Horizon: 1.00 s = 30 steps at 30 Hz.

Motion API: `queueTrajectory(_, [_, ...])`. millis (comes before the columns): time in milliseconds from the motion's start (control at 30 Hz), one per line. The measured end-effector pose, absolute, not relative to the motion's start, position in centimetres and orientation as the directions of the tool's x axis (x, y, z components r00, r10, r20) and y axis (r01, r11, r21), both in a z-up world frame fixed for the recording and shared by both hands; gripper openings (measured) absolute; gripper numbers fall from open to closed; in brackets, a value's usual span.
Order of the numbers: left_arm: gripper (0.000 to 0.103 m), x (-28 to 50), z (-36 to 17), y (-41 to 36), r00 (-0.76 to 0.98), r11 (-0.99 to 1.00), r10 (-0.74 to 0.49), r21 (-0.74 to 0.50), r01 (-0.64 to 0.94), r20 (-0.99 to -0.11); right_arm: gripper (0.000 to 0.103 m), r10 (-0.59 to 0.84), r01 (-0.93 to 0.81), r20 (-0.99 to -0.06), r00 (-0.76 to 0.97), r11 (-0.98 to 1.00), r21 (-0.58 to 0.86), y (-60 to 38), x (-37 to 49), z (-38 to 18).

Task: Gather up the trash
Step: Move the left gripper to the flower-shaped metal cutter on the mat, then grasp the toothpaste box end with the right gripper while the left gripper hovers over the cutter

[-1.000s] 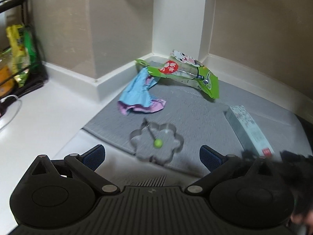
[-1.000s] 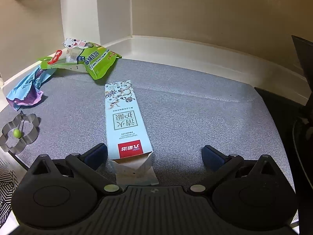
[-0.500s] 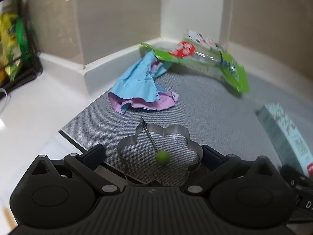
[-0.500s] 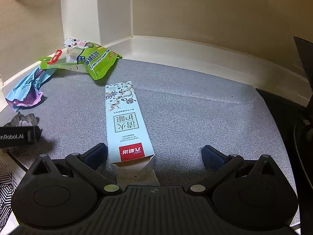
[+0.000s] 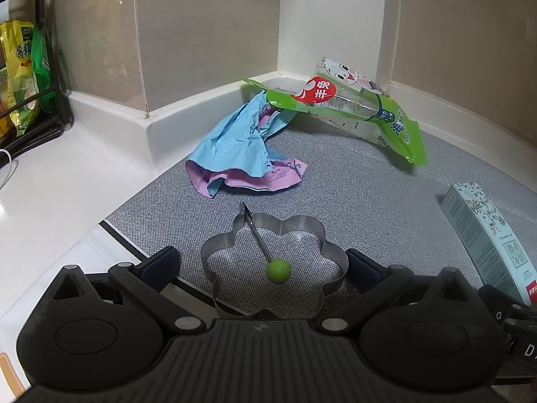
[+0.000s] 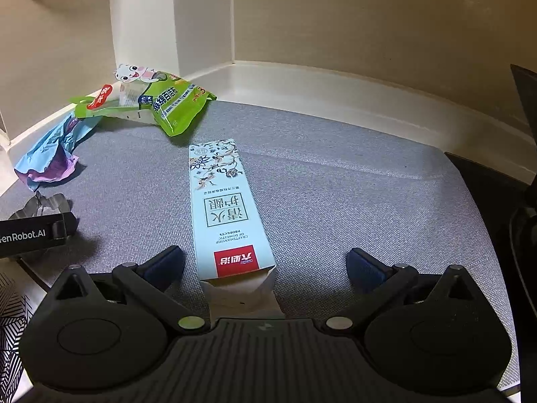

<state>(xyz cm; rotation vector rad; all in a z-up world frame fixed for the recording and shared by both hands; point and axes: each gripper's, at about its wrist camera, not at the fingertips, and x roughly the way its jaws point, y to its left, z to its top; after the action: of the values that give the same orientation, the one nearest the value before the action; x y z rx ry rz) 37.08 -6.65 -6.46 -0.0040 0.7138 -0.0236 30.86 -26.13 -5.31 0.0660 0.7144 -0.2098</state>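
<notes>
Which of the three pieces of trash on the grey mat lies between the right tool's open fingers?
The pale blue carton; the green snack bag and crumpled blue-pink wrapper lie further back, leftwards.

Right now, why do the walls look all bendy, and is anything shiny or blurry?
Left wrist view: the fisheye lens curves the walls, and the metal flower ring glints. Right wrist view: same bending, the green snack bag shines, and the box looks sharp, not blurry.
</notes>
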Motion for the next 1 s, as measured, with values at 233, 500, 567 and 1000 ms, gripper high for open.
queueTrajectory(233, [0.103, 37.09, -6.43, -6.66, 0.756, 1.000, -0.023, -0.012, 0.020, -0.654, 0.103, -0.169, 0.214, -0.656, 0.735, 0.977, -0.012, -26.06, 30.89, -5.32])
queueTrajectory(500, [0.103, 37.11, -6.42, -6.69, 0.757, 1.000, -0.023, -0.011, 0.020, -0.653, 0.103, -0.169, 0.213, -0.656, 0.735, 0.977, -0.012, -26.06, 30.89, -5.32])
queueTrajectory(567, [0.103, 37.11, -6.42, -6.70, 0.757, 1.000, -0.022, -0.011, 0.020, -0.653, 0.103, -0.169, 0.213, -0.656, 0.735, 0.977, -0.013, -26.04, 30.88, -5.31])
queueTrajectory(1000, [0.103, 37.15, -6.38, -6.71, 0.757, 1.000, -0.023, -0.011, 0.020, -0.653, 0.103, -0.170, 0.213, -0.656, 0.735, 0.977, -0.015, -25.97, 31.06, -5.32])
